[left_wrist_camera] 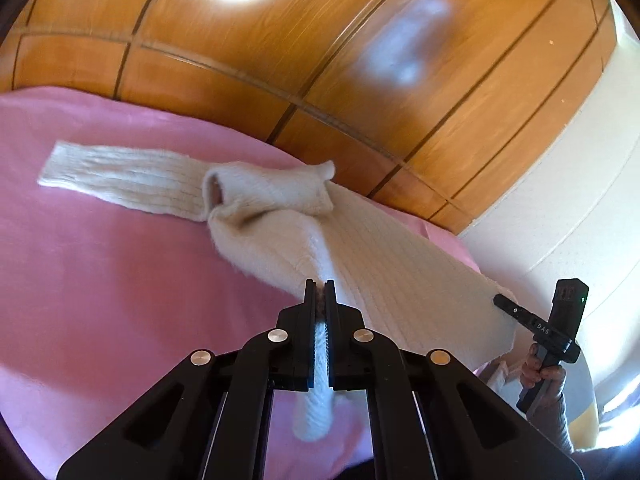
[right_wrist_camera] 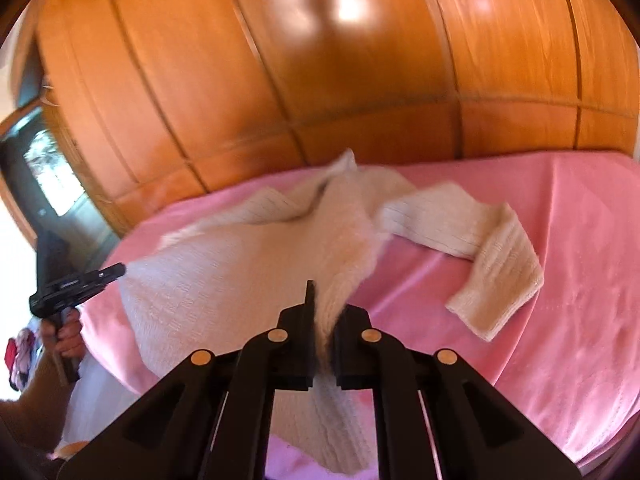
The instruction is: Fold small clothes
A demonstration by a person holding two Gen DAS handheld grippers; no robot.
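Observation:
A cream ribbed knit sweater lies partly lifted over a pink bed cover. My left gripper is shut on the sweater's hem, which bunches between the fingers. One sleeve stretches flat to the far left. My right gripper holds the hem's other corner at the right of the left wrist view. In the right wrist view, my right gripper is shut on the sweater; my left gripper pinches the far corner. The other sleeve lies bent on the pink cover.
A wooden panelled wardrobe stands behind the bed and fills the back of both views. A white wall is at the right of the left wrist view. A window shows at the left of the right wrist view.

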